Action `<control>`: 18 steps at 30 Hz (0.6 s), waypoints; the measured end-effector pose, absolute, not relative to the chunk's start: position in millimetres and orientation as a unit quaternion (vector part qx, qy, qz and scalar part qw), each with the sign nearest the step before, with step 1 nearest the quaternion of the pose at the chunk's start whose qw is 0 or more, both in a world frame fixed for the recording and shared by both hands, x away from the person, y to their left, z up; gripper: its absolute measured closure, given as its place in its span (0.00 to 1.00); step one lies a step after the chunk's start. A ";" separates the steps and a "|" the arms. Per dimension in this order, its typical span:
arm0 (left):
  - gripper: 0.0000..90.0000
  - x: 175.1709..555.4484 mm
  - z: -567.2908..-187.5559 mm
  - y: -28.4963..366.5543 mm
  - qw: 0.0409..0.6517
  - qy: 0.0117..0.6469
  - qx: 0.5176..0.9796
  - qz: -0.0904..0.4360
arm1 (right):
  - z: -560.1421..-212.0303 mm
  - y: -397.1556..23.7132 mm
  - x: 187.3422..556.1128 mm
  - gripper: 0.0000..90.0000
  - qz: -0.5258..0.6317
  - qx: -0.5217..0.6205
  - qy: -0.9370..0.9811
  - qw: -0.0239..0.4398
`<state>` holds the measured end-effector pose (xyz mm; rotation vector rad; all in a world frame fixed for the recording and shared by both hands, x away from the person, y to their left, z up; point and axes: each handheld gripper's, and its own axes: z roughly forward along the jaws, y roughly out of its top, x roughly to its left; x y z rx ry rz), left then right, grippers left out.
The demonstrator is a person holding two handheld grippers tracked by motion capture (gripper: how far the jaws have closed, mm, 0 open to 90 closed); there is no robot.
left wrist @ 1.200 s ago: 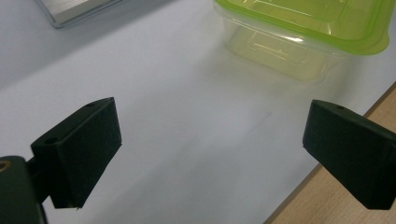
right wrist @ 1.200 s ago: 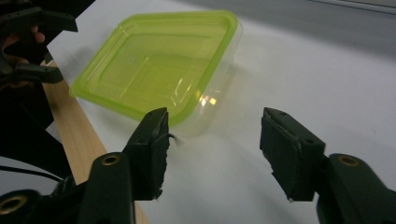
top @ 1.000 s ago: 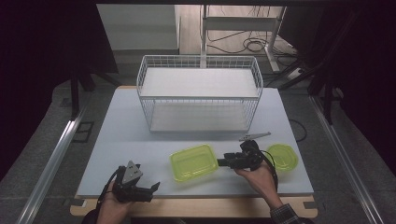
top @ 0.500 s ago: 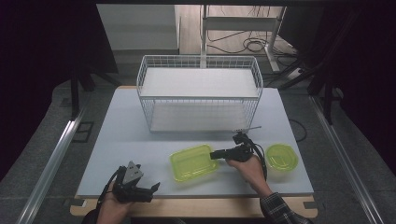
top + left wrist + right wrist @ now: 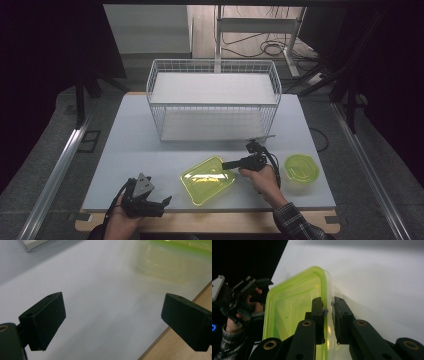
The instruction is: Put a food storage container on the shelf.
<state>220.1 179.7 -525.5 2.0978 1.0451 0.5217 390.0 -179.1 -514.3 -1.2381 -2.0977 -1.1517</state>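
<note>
Your right tongs (image 5: 328, 315) are clenched on the rim of the rectangular green container (image 5: 207, 179), which sits on the table (image 5: 130, 145) in front of the wire basket (image 5: 214, 105), near the table's front edge. In the right gripper view one jaw stands inside the wall and the other outside, pinching the thin edge partway along one side. That is a narrow hold on a light, springy wall, so keep the squeeze steady and move slowly; a jerk could let the rim slip out.

If you mean to lift it, raise it level and expect the far end to droop, since you are holding one side only. If you mean to slide it, pull along the table without pressing down, so the base does not catch. From the blurred edge in the left gripper view, the container may already be tilting or shifting, though I cannot be sure.

Your left tongs (image 5: 159, 202) are released, jaws spread wide, held low at the front edge of the table with nothing between them. They lie just left of the container, so bring them to the near rim if it needs steadying.

Mind the small round green container (image 5: 301, 167) to the right of your hand; keep your wrist clear of it.
</note>
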 end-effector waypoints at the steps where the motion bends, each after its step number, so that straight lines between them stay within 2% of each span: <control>1: 0.06 220.0 -525.4 179.6 0.362 0.406 0.814 0.203 | -513.4 -177.8 388.7 0.89 -0.412 -0.446 -0.764 0.216; 7: 0.06 220.0 -525.1 180.1 0.363 0.407 0.813 0.204 | -507.3 -179.4 386.9 0.89 -0.426 -0.450 -0.753 0.220; 18: 0.06 220.2 -524.7 181.1 0.367 0.410 0.811 0.199 | -472.7 -192.5 386.8 0.89 -0.472 -0.444 -0.734 0.202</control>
